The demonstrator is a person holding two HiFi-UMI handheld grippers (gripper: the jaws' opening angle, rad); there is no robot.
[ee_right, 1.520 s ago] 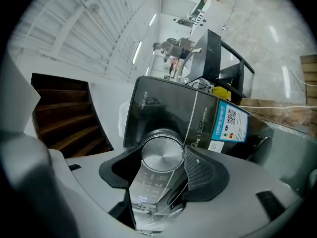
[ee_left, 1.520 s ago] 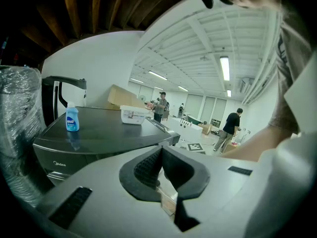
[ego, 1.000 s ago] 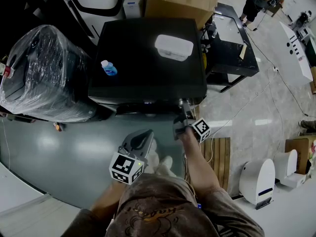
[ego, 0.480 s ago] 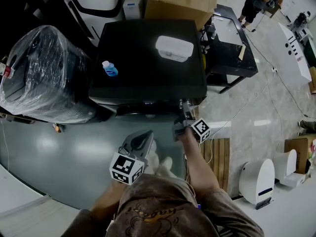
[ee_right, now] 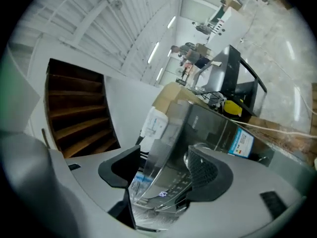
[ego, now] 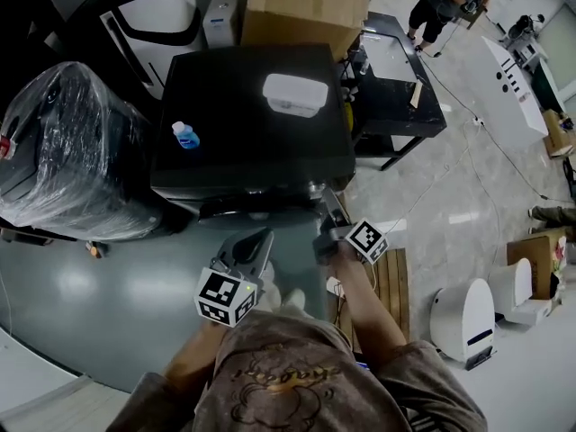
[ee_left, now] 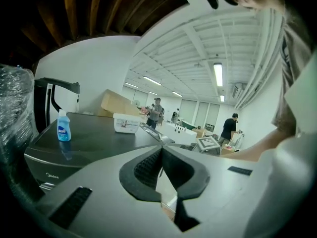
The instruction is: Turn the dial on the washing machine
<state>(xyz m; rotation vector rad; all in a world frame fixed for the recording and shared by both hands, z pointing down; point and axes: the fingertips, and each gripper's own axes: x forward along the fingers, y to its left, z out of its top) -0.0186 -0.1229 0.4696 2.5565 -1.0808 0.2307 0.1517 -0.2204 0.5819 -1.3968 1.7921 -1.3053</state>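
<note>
The black washing machine stands in front of me. Its control panel with lit markings fills the gap between my right gripper's jaws. The silver dial shows beside the right-hand pad, partly hidden by it. My right gripper is open, and in the head view it sits at the machine's front right corner. My left gripper hangs lower, off the machine's front, with its jaws shut on nothing.
A blue bottle and a white box rest on the machine's top. A plastic-wrapped appliance stands at the left, a cardboard box behind and a black table at the right. A wooden pallet lies on the floor.
The head view has shifted, so the machine sits a little further left and up. Both grippers hold about the same places against the machine.
</note>
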